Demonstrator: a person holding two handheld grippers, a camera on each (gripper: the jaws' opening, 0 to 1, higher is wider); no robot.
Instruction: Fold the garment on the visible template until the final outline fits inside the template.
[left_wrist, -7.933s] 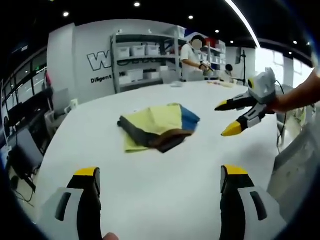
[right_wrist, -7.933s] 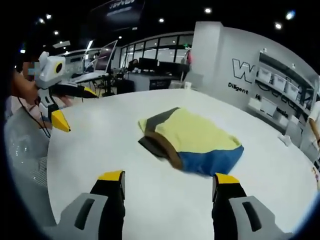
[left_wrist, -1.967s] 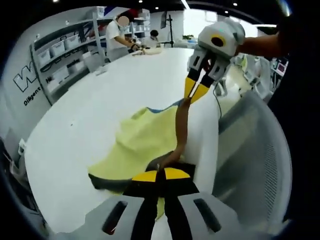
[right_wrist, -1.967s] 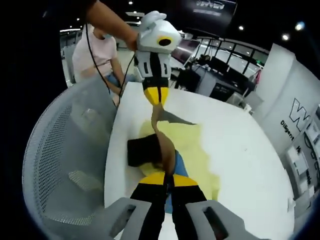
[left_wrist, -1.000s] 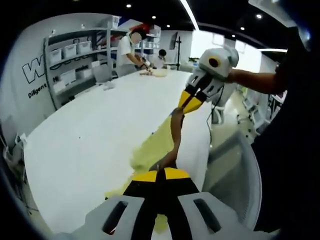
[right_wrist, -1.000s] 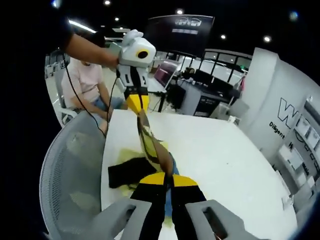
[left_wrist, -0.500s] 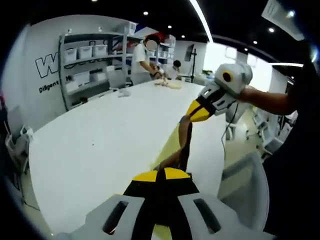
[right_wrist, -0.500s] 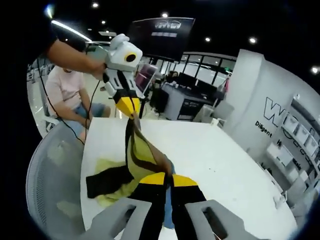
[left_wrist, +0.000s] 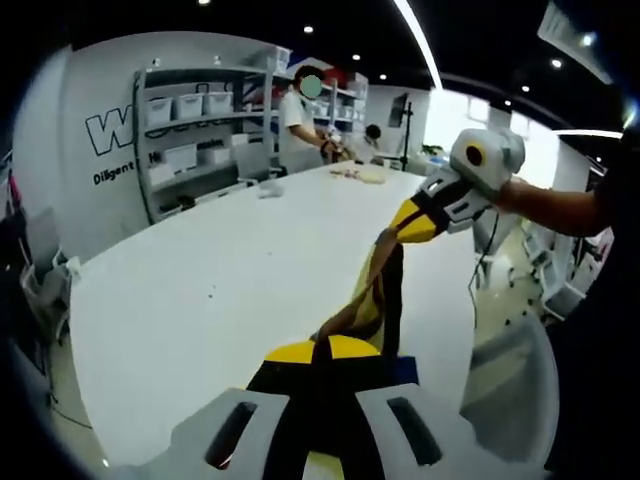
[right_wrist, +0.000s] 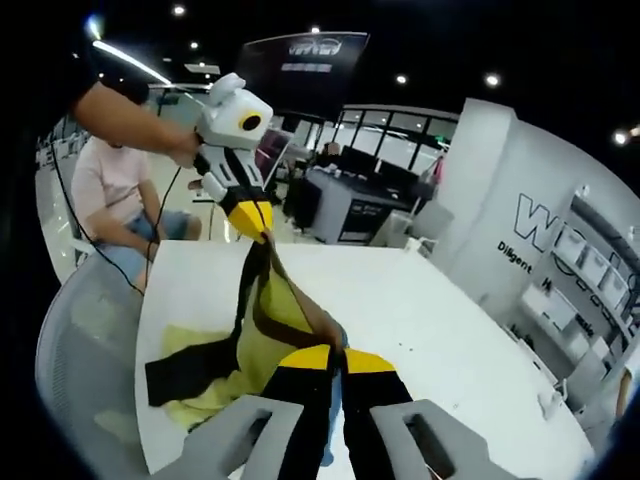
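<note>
above the white counter the garment hangs stretched between both tools, its lower part trailing on the surface; the left gripper and right gripper are each clenched on a dark edge. soft, light cloth that will sag, best held at corners. both hands are raised, well apart
</note>
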